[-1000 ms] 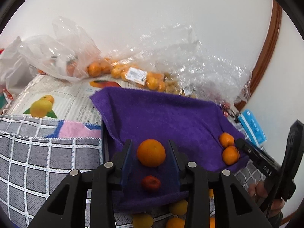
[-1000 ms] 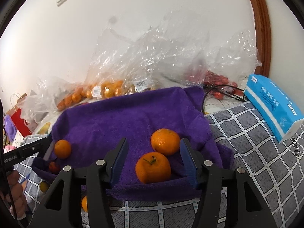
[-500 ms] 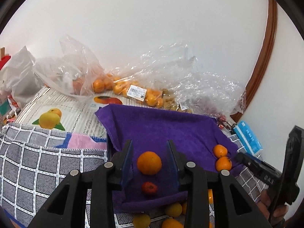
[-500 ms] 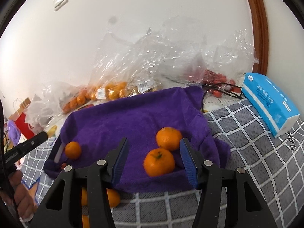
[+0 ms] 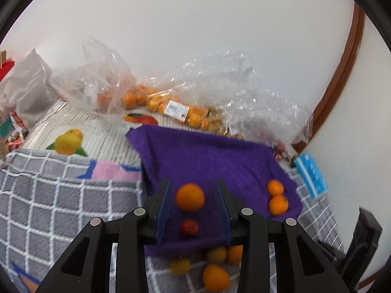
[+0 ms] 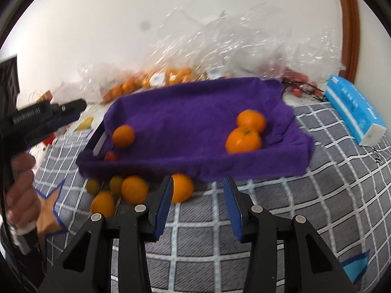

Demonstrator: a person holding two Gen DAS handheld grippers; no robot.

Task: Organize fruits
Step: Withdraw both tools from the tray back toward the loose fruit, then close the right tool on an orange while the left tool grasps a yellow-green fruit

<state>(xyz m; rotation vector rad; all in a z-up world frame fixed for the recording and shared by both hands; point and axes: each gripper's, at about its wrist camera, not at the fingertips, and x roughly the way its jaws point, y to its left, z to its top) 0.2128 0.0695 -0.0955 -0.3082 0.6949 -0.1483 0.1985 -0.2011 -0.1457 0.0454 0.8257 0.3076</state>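
Observation:
A tray lined with a purple towel (image 5: 207, 156) (image 6: 185, 107) holds one orange (image 5: 190, 197) (image 6: 123, 135) and a small red fruit (image 5: 189, 227) (image 6: 110, 156) on its left, and two oranges (image 5: 277, 197) (image 6: 246, 134) on its right. Several loose oranges and yellow fruits (image 5: 215, 263) (image 6: 136, 188) lie on the grid cloth in front of the tray. My left gripper (image 5: 193, 210) is open and empty, above the tray's left end. My right gripper (image 6: 199, 207) is open and empty, in front of the tray, with a loose orange (image 6: 180, 186) by its left finger.
Clear plastic bags of oranges (image 5: 156, 102) (image 6: 156, 78) lie against the wall behind the tray. A blue tissue pack (image 5: 310, 174) (image 6: 354, 111) lies to the right. A grey grid cloth (image 6: 268, 219) covers the surface, with a printed fruit box (image 5: 73, 136) on the left.
My right gripper has pulled back from over the two oranges to in front of the tray, which brings the loose fruits into view. My left gripper has drawn back slightly. Both stay open.

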